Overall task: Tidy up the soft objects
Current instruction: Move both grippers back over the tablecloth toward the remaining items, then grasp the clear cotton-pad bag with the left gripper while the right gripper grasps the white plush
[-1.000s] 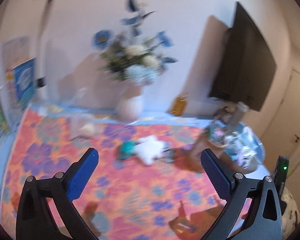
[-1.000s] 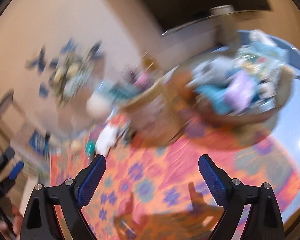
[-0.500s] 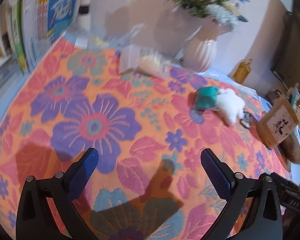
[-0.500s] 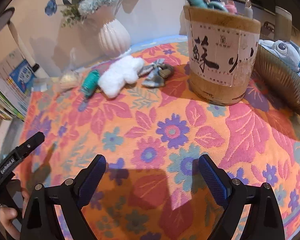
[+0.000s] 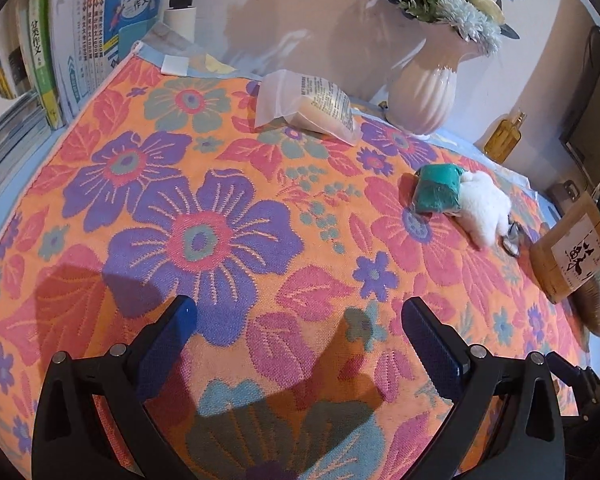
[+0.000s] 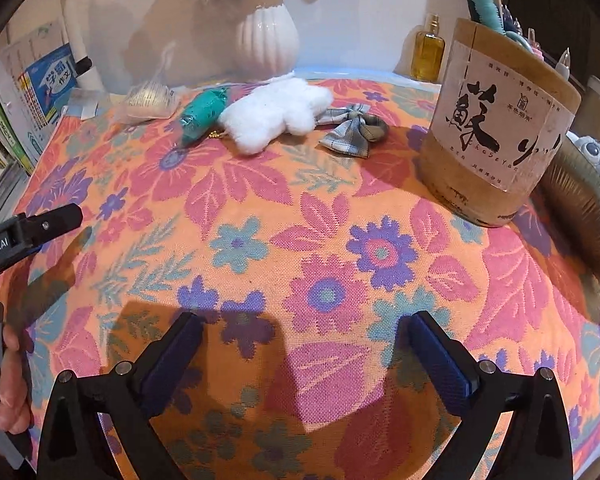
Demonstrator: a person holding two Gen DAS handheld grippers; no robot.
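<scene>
My right gripper (image 6: 300, 354) has just spread wider and dropped toward the cloth (image 6: 324, 240), empty like the left gripper (image 5: 297, 338). The white plush (image 6: 275, 114) touches a teal bundle (image 6: 203, 114) (easy to snag both).

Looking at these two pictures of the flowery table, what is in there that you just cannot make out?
- Basket, right wrist view: cut off by the frame edge; only a grey plush peeks out.
- Cylindrical holder: its wall hides most of its contents.
- Teal packet, left wrist view: contents unreadable through the wrapper.
- Bow, left wrist view: mostly hidden behind the white plush.
</scene>
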